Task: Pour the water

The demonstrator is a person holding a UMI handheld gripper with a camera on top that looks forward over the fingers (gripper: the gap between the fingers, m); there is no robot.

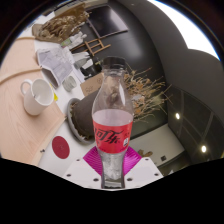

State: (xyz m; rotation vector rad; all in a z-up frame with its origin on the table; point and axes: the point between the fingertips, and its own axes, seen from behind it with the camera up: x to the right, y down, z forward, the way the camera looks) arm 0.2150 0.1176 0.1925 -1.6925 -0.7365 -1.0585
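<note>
Gripper view: claw point(112, 168) clenched on an upright bottle point(112, 120), white mug point(36, 94) well apart.

The single wide-angle camera rides on the gripper point(112, 168), faces forward along its fingers, sits very near the bottle point(112, 120) (centre of view), and takes in the table point(20, 110) beyond.

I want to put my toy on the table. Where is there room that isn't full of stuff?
Bare tabletop lies beside the white mug, on the side away from the bottle. It is crowded beyond the mug, with papers and dried grass. The bottle stands between the gripper fingers, with a nest-like basket close behind it.
</note>
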